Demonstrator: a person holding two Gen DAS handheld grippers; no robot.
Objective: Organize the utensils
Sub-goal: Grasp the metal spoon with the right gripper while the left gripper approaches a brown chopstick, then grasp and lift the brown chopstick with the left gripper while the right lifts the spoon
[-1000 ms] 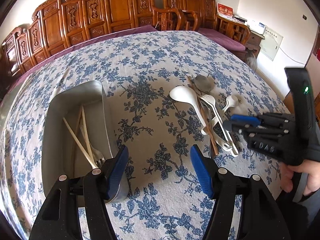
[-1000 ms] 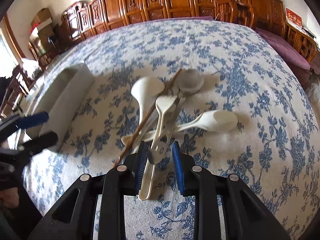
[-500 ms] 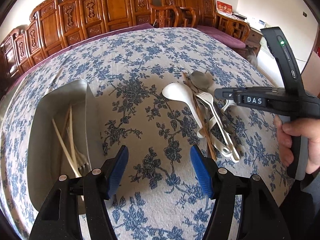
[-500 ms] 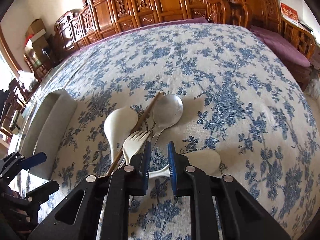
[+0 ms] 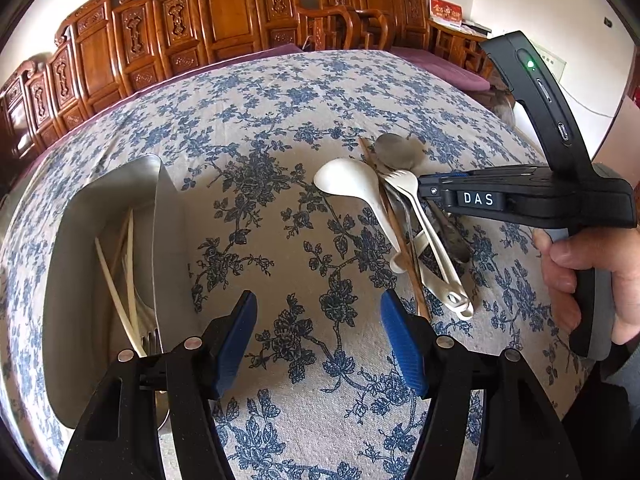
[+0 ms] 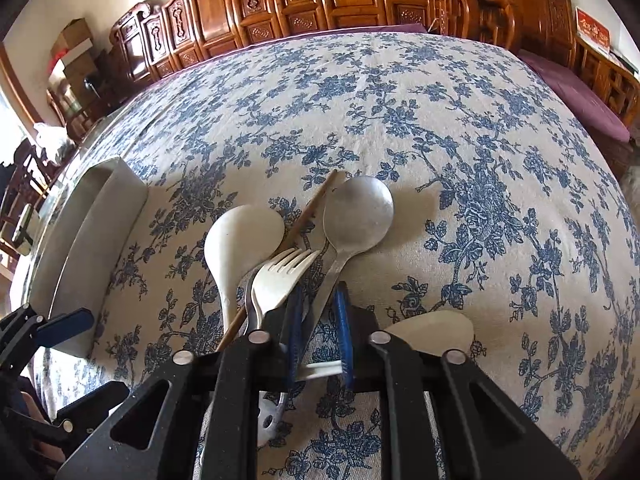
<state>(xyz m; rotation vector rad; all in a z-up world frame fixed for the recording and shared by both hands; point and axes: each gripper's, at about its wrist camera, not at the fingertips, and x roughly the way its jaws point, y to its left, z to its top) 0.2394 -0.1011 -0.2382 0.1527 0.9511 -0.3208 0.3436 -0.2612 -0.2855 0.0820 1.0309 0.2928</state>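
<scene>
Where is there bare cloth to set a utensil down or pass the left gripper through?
Bare tablecloth lies between the metal tray and the utensil pile, right ahead of the open left gripper. The far half toward the wooden chairs is bare too. It is crowded at the pile, where the right gripper sits, and inside the tray, with chopsticks.

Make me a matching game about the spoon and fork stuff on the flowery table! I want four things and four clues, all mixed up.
Things:
1. metal spoon
2. white fork
3. pale chopsticks
4. left gripper

Clues:
A. inside the metal tray
B. jaws wide open, nothing between them
C. grey, round bowl beside the brown chopstick
D. cream, lying on top of the heap

Pairs: 1-C, 2-D, 3-A, 4-B
</scene>
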